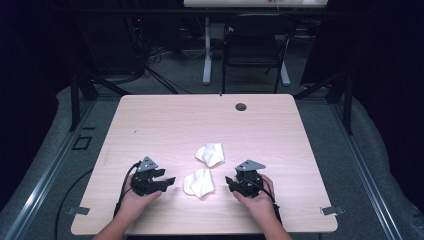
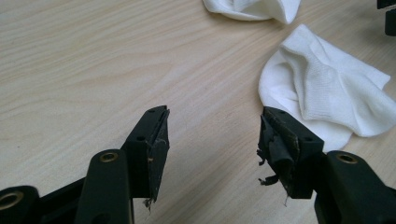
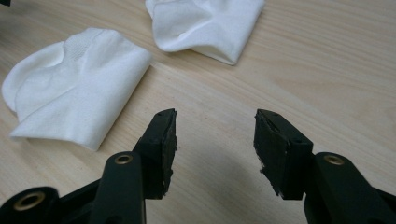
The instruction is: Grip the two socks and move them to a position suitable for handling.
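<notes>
A pale wooden table [image 1: 165,120] sits in a dark room. In the high view's lower middle I see two white socks: the nearer sock [image 1: 199,183] lies between my left gripper [image 1: 167,182] and right gripper [image 1: 231,183], the farther sock [image 1: 210,153] just above it. Both claws are released, gripping nothing.
</notes>
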The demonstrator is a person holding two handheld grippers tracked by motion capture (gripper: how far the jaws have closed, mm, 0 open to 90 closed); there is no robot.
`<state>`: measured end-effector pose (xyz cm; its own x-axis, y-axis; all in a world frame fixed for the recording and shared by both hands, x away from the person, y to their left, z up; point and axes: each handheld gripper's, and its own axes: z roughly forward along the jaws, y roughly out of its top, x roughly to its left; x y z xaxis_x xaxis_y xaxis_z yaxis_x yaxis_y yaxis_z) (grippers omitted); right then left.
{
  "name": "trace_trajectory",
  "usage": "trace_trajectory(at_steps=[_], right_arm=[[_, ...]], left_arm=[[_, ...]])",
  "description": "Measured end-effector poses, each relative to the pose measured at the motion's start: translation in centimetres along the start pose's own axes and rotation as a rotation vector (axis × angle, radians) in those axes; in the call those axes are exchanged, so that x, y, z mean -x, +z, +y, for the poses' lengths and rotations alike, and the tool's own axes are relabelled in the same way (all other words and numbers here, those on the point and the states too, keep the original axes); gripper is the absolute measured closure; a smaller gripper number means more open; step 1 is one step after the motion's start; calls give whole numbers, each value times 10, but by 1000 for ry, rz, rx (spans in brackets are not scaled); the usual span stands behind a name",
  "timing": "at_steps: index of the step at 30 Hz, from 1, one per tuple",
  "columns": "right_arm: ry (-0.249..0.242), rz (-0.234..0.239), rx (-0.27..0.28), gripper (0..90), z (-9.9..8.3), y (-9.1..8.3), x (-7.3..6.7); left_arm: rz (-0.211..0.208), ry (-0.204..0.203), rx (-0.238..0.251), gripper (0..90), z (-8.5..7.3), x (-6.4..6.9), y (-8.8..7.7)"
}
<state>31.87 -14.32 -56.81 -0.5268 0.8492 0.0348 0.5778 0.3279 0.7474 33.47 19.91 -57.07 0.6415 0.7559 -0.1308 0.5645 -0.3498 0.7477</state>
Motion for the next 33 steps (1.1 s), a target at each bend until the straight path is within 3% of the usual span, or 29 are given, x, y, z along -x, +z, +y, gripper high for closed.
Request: trace_trajectory(at_steps=[9,17,21,26,30,33], right_arm=[[13,48,8,567,1,1,-5],[-5,43,21,543,4,0,-12],[7,73,21,576,4,2,-16],[-12,80,11,601,2,0,-19],[20,103,19,632,1,-2,-19],[8,115,32,683,3,-3,-21]], left_arm=[[2,-10,9,428,1,2,-2],[-42,-29,28,498,1,4,-5],[-44,-14,34,528,2,6,-5],[-65,-20,20,549,2,7,-3],[-68,-31,23,550,0,7,-4],[-73,-32,34,552,-1,8,-6]])
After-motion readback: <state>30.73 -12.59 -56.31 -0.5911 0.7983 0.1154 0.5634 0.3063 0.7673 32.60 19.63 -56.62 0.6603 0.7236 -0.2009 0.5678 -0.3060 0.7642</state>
